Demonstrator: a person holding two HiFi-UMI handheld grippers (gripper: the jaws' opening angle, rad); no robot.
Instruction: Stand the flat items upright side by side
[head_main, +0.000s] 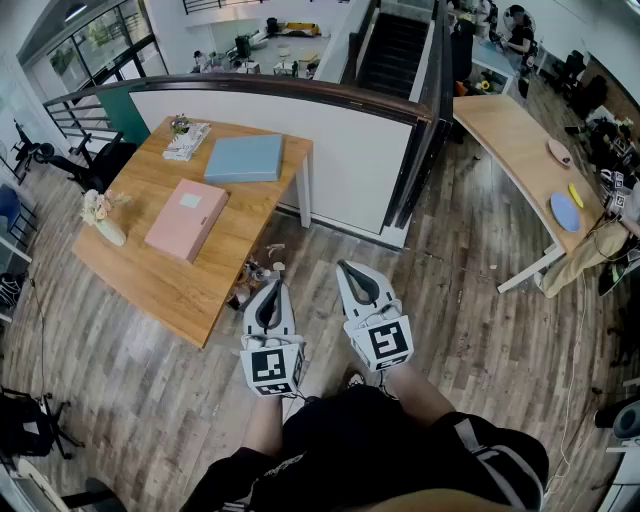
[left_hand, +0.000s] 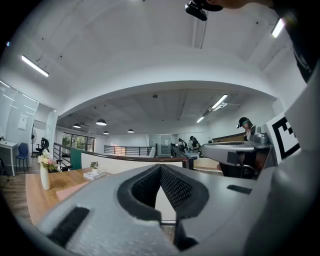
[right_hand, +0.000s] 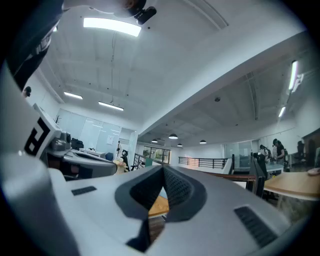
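Pink box (head_main: 187, 218), blue box (head_main: 245, 158) flat on table (head_main: 160, 280); left gripper (head_main: 270, 296), right gripper (head_main: 358, 277) closed, empty, well short of table.

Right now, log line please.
left gripper shut, empty | right gripper shut, empty | pink box, blue box flat on table

— Is any writing showing up anywhere?

— Nothing is reading as words or numbers. Low in the middle of the head view, the cube (head_main: 272, 368) on the left tool (head_main: 274, 285) and the cube (head_main: 388, 343) on the right tool (head_main: 345, 268) are showing only black-and-white square patterns, no letters.

— And the pink flat item (head_main: 187, 218) on the desk (head_main: 170, 285) at the upper left?

— A pale label (head_main: 190, 200) is sitting on its top, but it is coming out too small to read.
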